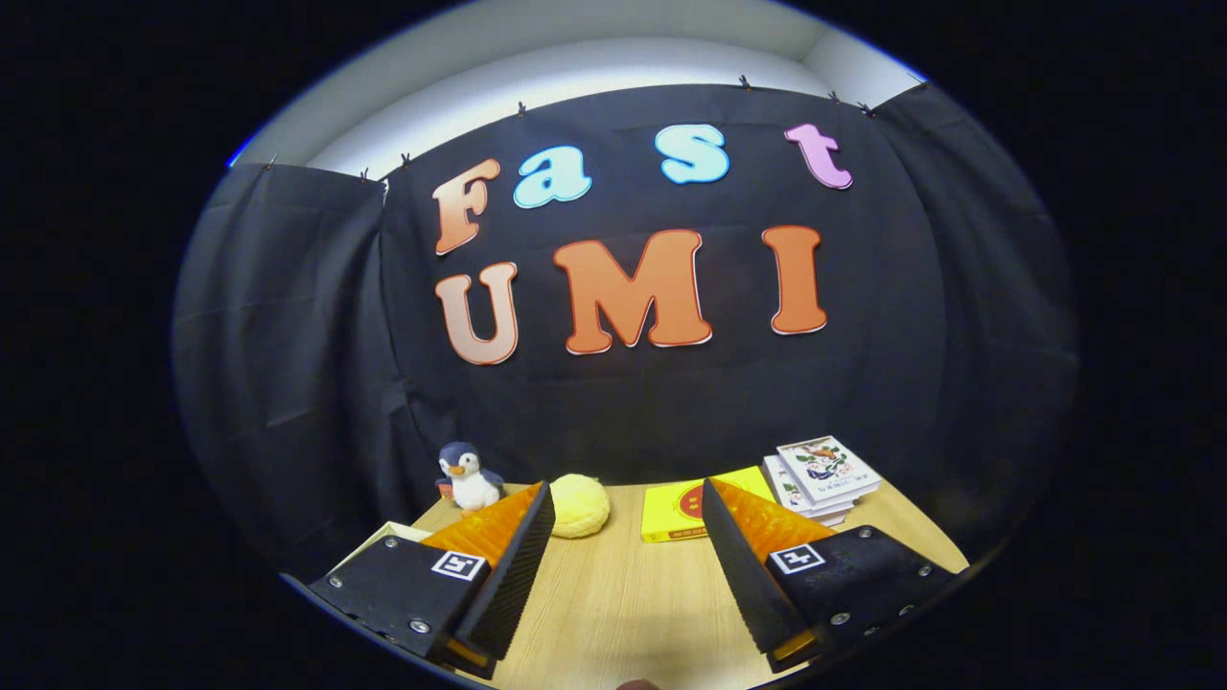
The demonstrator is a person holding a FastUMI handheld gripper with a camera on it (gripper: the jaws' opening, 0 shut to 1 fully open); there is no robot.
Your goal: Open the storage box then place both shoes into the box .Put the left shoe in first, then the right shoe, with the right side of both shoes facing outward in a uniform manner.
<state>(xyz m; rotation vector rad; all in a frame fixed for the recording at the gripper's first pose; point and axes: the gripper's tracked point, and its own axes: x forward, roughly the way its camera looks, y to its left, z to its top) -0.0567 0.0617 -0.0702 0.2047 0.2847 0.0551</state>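
My gripper (628,494) is held above a wooden table (623,594) and points toward the booth's back wall. Its two fingers stand wide apart and open, with only bare tabletop between them. A small pale corner of something (388,533) peeks out behind the left finger; I cannot tell what it is.
At the table's far edge, a plush penguin (467,475) stands beyond the left finger. A round yellow bun-like object (578,505) lies just ahead of that finger. A flat yellow book (676,513) and a stack of picture books (822,477) lie near the right finger.
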